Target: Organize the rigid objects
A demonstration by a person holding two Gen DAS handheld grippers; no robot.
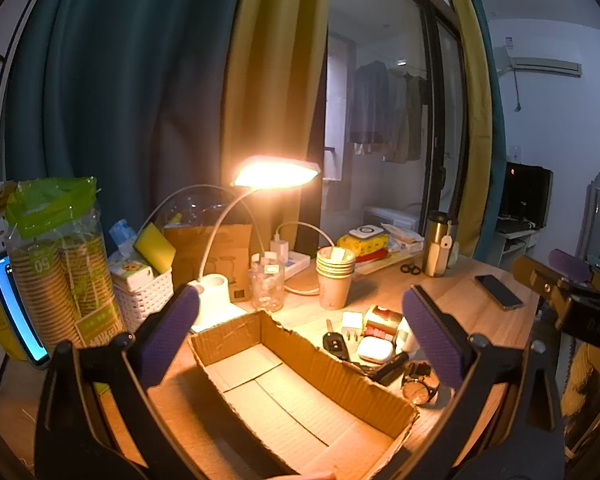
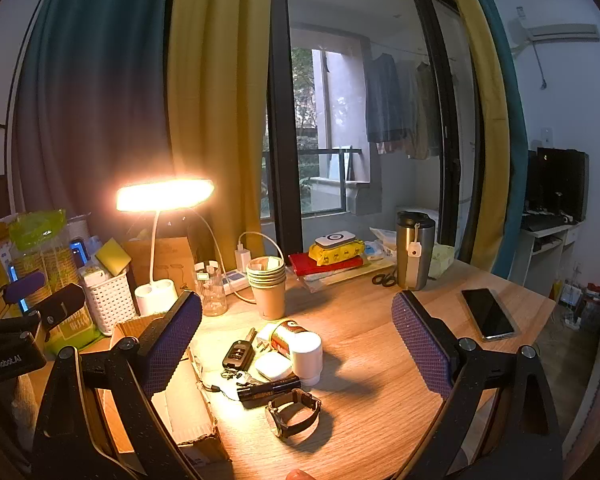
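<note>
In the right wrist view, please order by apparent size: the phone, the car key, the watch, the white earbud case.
1. Phone
2. Watch, though it lies nearest the camera
3. Car key and earbud case: about alike, so no ranking

The cardboard box (image 1: 300, 392) lies open-topped and bare inside, its near end reachable; the lamp (image 1: 276, 174) overhangs its far end. Beside it the car key (image 2: 238, 354), white case (image 2: 273, 365), bottle (image 2: 306, 356), torch (image 2: 268, 390) and watch (image 2: 294, 412) crowd together. Bare counter (image 2: 380, 360) lies right, up to the phone (image 2: 488, 314)
</note>
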